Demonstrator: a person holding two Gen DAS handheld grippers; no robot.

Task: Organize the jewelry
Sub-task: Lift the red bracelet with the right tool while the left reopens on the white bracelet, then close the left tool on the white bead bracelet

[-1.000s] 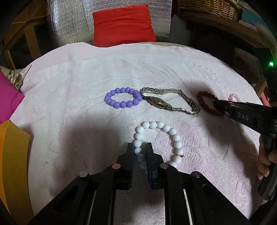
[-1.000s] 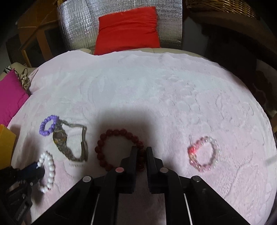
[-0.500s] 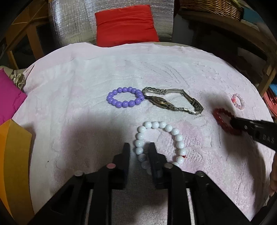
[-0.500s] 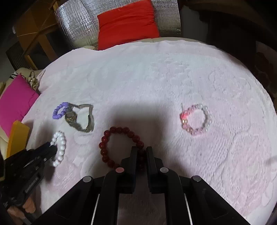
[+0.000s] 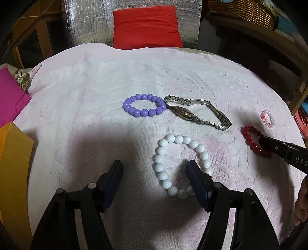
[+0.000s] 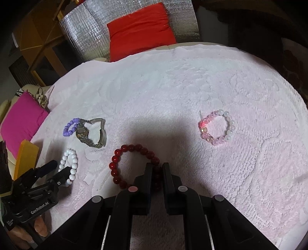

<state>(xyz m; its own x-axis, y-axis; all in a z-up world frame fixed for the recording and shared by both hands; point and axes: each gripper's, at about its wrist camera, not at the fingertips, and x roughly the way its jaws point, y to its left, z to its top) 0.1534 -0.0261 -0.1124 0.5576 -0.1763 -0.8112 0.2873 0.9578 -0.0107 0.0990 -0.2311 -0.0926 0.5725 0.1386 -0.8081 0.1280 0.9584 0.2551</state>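
Observation:
On the pink towel [image 5: 96, 77] lie a purple bead bracelet [image 5: 144, 105], a metal watch [image 5: 184, 113], a white bead bracelet [image 5: 179, 138], a dark red bead bracelet [image 5: 248, 134] and a small pink bracelet [image 5: 267, 118]. My left gripper [image 5: 155, 169] is opening. The white bracelet's left strand lies loose between its fingers, untouched by the pads. My right gripper [image 6: 157, 167] is shut on the near beads of the dark red bracelet [image 6: 115, 167]. The pink bracelet [image 6: 229, 132] sits apart to the right. The watch [image 6: 82, 132] and purple bracelet [image 6: 70, 127] touch each other.
An orange box [image 5: 13, 163] and a magenta cushion [image 5: 11, 96] flank the towel's left edge. A red cushion [image 5: 146, 27] against silver foil stands behind, with a wicker basket [image 5: 242, 11] at the back right. A hand [image 6: 38, 228] holds the left gripper.
My left gripper's jaws have spread wide and let go of the white bracelet, which stays on the towel. The right gripper shifted slightly, dragging the dark red bracelet away from the watch's end.

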